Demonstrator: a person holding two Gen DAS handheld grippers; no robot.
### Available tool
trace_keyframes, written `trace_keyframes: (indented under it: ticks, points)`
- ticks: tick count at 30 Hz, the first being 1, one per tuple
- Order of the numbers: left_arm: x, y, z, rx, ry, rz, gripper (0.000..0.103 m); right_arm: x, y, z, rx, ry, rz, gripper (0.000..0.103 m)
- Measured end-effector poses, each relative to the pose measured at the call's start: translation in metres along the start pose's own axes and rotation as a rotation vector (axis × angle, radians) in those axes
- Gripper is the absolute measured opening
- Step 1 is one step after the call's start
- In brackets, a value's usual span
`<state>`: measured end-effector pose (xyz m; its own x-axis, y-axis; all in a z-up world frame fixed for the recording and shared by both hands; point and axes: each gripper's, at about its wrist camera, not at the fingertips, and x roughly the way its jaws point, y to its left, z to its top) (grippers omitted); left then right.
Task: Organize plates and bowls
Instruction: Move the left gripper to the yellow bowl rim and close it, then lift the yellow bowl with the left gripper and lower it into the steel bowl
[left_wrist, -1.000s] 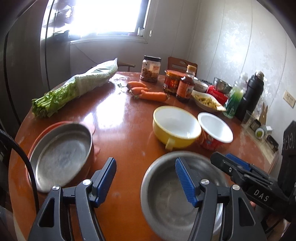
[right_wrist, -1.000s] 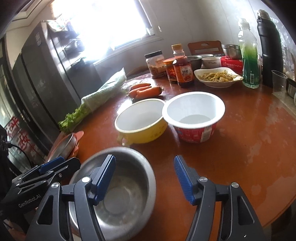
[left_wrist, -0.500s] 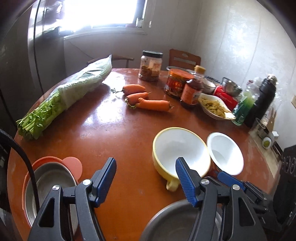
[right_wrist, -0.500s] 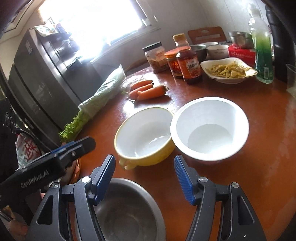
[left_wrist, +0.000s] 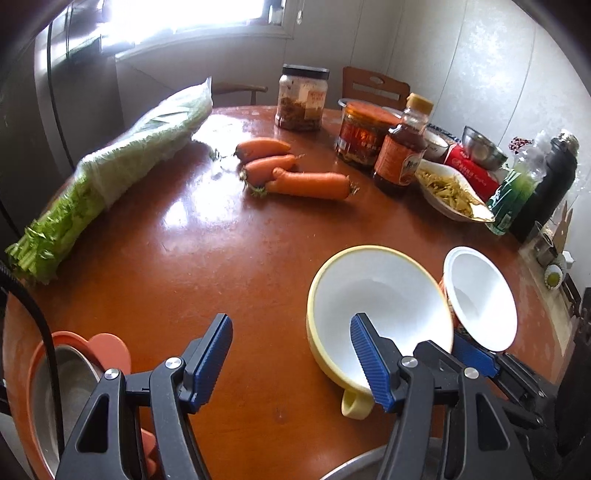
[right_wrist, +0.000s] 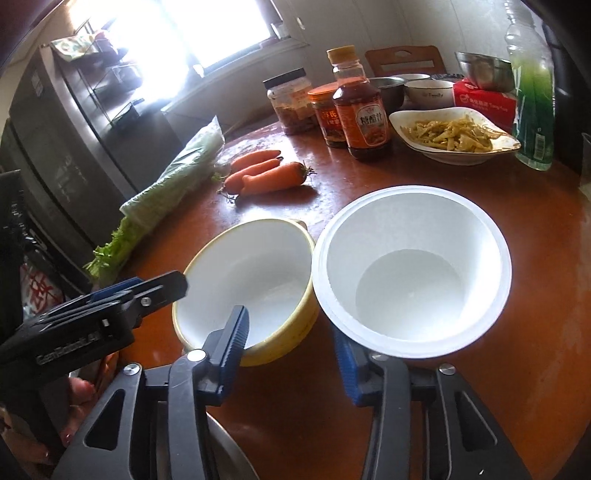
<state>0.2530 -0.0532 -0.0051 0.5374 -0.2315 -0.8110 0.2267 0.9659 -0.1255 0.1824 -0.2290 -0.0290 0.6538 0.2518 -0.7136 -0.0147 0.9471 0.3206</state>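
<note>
Looking across the round table (left_wrist: 229, 266), the left wrist view alone shows the metal plate (left_wrist: 70, 384) in an orange dish (left_wrist: 40, 354) at lower left, whereas the right wrist view alone shows a person's hand (right_wrist: 70, 413) behind the left gripper (left_wrist: 291, 358). Left gripper: jaws spread about halfway, gripping nothing, right finger over the yellow bowl (right_wrist: 251, 284). Right gripper (right_wrist: 291, 350): jaws closing astride the touching walls of the yellow bowl and the white paper bowl (right_wrist: 410, 269); whether its pads yet press cannot be told.
</note>
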Motion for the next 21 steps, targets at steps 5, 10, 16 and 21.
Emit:
trace_keyframes:
  ticks: [5, 10, 16, 21]
  points:
    - [0.014, 0.002, -0.003, -0.009, 0.042, -0.055, 0.058, 0.000, 0.007, -0.001, -0.046, 0.003, 0.010, 0.041]
    - [0.019, -0.004, -0.010, 0.011, 0.079, -0.107, 0.038, -0.002, 0.014, -0.002, -0.072, 0.000, 0.019, 0.036]
    - [0.002, -0.006, -0.011, 0.036, 0.012, -0.091, 0.037, -0.008, 0.026, -0.002, -0.115, -0.017, 0.003, 0.035]
    - [-0.014, -0.005, -0.008, 0.035, -0.047, -0.096, 0.037, -0.019, 0.033, 0.001, -0.128, -0.057, -0.005, 0.034]
